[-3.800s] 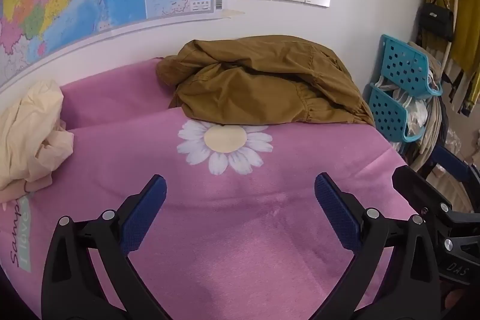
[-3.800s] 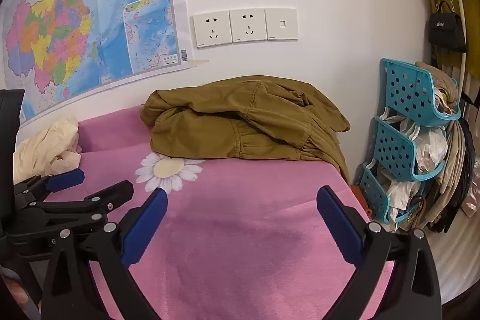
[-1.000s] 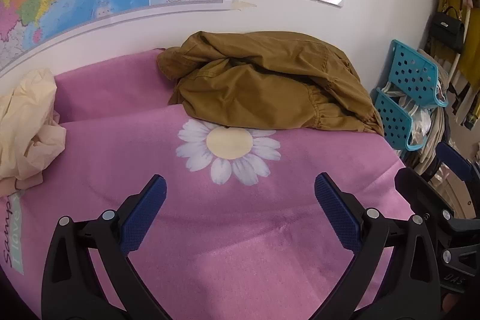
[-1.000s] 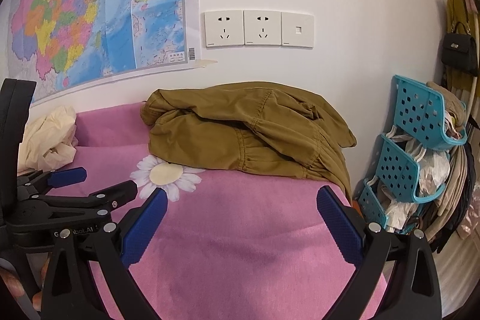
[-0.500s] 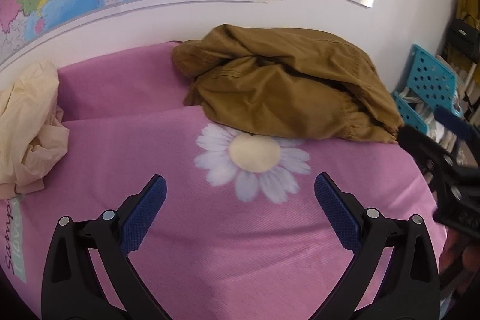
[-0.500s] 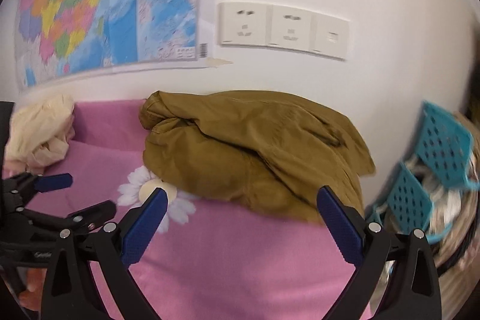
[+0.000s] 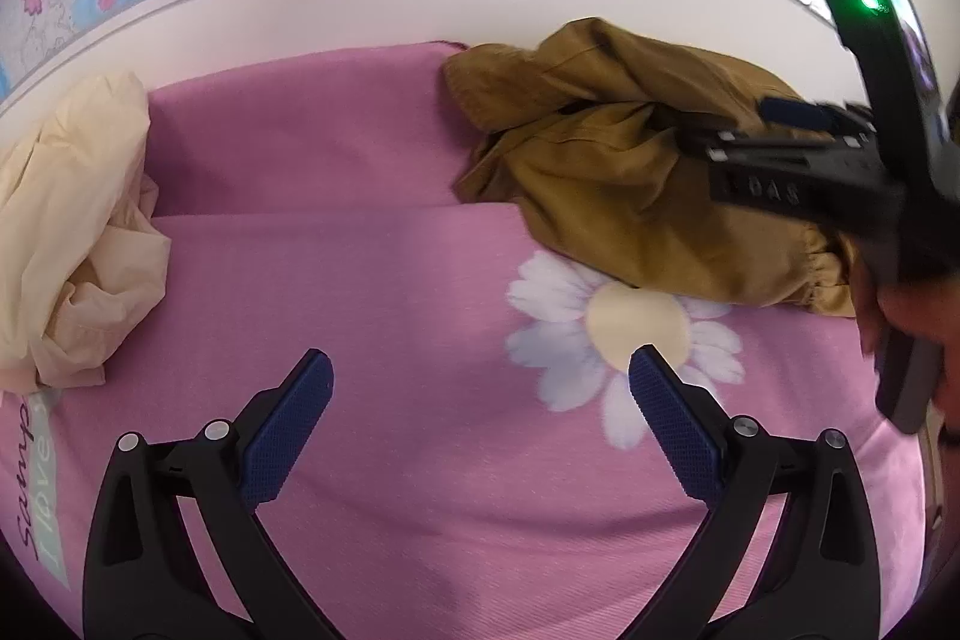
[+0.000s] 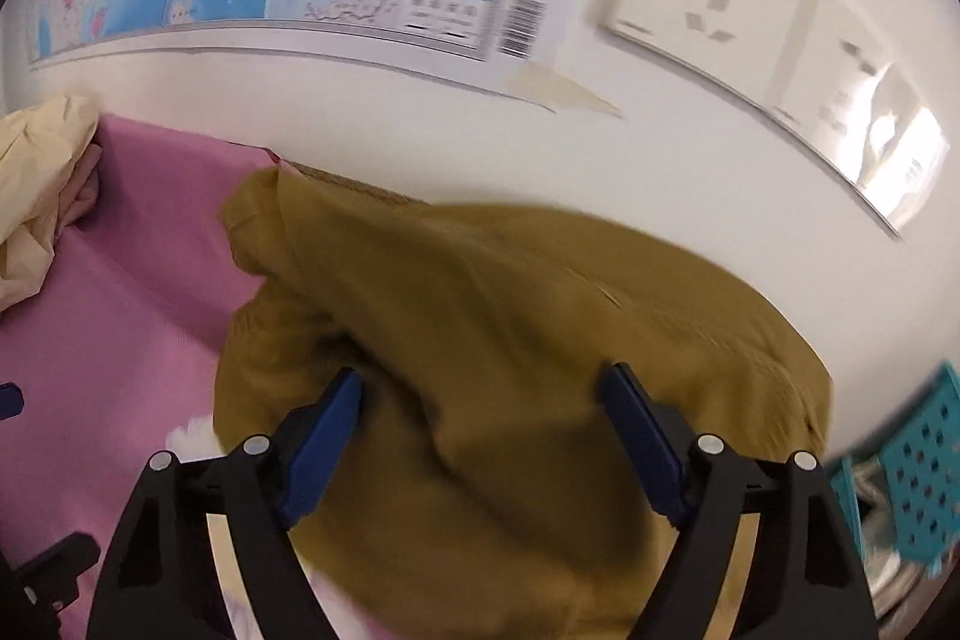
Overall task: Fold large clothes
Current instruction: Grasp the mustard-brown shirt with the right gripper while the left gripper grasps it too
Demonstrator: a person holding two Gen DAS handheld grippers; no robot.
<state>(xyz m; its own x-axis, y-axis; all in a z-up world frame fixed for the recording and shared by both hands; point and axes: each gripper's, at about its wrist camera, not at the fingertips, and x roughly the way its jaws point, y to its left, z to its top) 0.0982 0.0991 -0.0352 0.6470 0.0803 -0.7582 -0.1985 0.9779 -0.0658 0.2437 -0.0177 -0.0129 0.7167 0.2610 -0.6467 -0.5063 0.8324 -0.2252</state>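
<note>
Two grippers work over the pink blanket [image 7: 420,280]: the left gripper [image 7: 480,400] hangs wide open and empty above its near part, just before the daisy print [image 7: 630,322]. Beyond the daisy, the right gripper [image 8: 480,394], spread wide and gripping nothing, reaches over the crumpled brown garment [image 8: 540,340] heaped at the blanket's far edge against the wall [image 8: 420,142].
</note>
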